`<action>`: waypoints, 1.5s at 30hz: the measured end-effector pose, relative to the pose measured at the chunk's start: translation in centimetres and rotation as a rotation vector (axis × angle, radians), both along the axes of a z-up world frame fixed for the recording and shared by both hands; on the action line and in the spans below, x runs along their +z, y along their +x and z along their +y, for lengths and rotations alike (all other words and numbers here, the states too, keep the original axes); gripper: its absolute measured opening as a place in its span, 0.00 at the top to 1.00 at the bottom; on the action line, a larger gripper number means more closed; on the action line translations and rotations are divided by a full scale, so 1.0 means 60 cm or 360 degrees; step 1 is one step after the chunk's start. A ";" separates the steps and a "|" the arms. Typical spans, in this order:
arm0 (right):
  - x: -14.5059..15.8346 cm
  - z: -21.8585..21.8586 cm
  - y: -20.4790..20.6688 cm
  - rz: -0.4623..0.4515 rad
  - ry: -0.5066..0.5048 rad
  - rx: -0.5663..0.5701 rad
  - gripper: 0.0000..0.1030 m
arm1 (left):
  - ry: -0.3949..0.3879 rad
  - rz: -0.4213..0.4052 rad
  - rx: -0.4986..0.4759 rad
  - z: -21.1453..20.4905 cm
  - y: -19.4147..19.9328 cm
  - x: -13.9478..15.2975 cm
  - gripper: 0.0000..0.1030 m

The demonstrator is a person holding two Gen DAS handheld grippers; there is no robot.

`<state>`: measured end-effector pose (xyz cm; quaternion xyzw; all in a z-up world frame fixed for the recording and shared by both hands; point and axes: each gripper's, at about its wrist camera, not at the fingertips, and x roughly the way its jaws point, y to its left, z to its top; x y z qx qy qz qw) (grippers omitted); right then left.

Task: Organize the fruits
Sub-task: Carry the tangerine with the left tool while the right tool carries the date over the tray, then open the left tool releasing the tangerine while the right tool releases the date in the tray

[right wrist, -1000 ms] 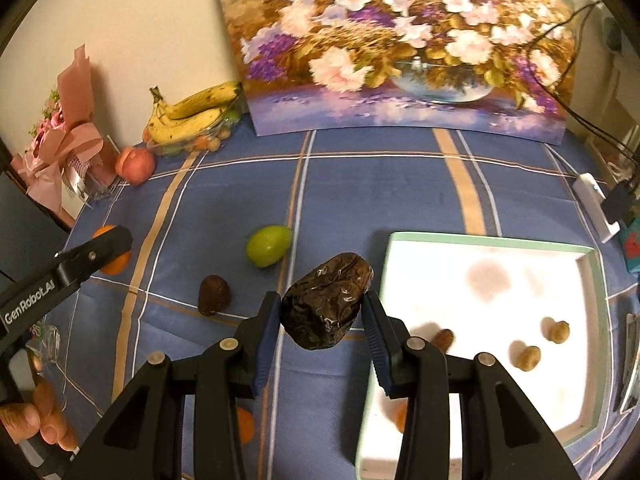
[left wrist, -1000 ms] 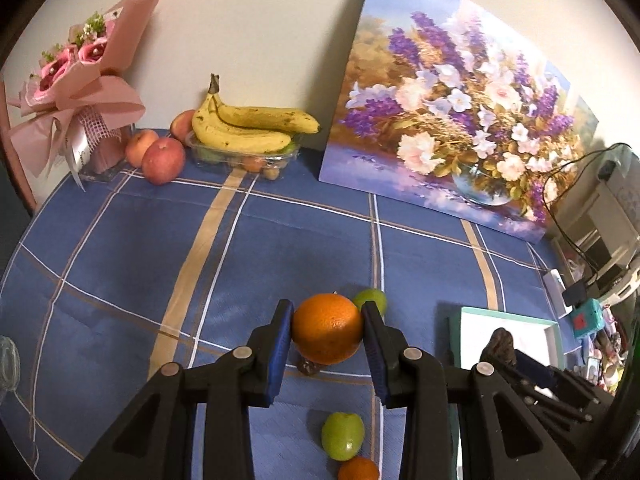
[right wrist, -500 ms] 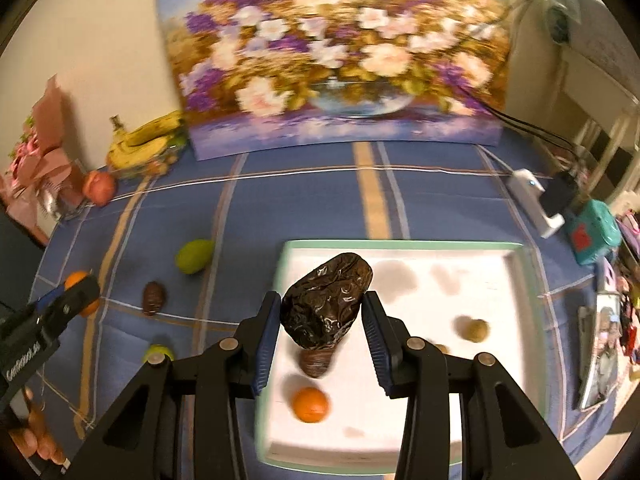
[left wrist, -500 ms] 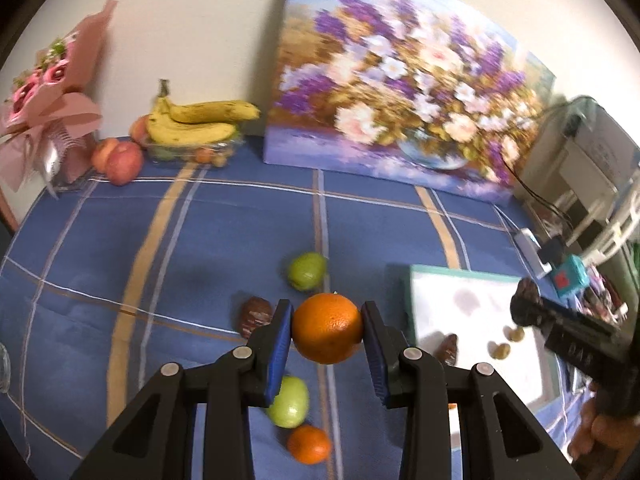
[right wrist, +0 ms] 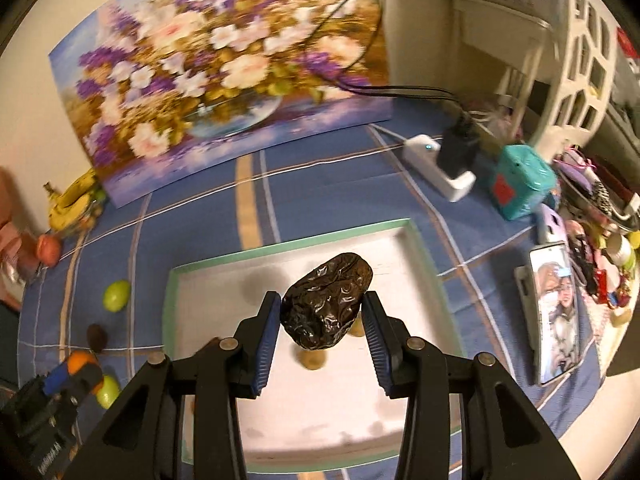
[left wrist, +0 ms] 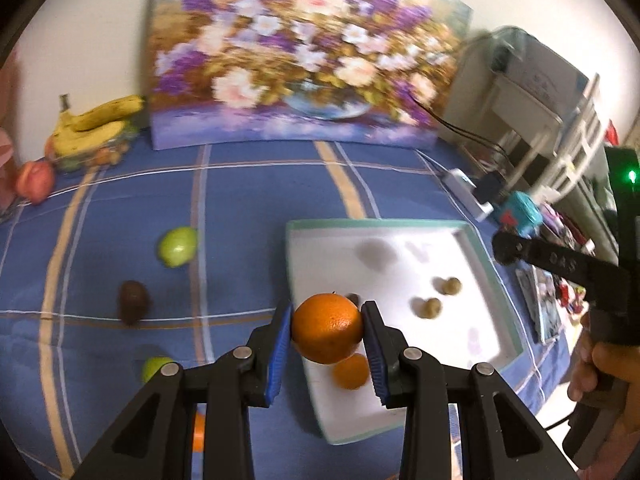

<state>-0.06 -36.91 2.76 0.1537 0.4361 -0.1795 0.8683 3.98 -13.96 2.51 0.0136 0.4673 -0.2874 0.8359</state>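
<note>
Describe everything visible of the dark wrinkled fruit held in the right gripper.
The dark wrinkled fruit is an oblong, brownish-black piece with glossy, creased skin, much like a large dried date. It is tilted, its upper end leaning right. The right gripper is shut on it, blue-padded fingers pressing its lower sides. It hangs above the white tray, touching nothing else.

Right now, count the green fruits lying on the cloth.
2. One lies on the cloth left of the tray, toward the painting; the other lies nearer, partly hidden by the left tongs. More may be hidden.
</note>
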 end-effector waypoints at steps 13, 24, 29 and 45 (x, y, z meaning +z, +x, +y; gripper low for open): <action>0.013 -0.035 -0.025 -0.0035 -0.0018 -0.0091 0.58 | 0.0115 0.0057 -0.0195 -0.089 -0.034 -0.038 0.64; -0.063 -0.045 0.006 0.0195 0.0076 -0.0069 0.58 | 0.0212 0.0196 -0.0276 -0.126 -0.043 -0.093 0.64; -0.096 -0.046 0.012 0.0287 0.0106 -0.0058 0.58 | 0.0257 0.0237 -0.0304 -0.138 -0.050 -0.112 0.64; -0.165 -0.039 0.022 0.0511 0.0153 0.0004 0.58 | 0.0378 0.0325 -0.0360 -0.150 -0.055 -0.157 0.64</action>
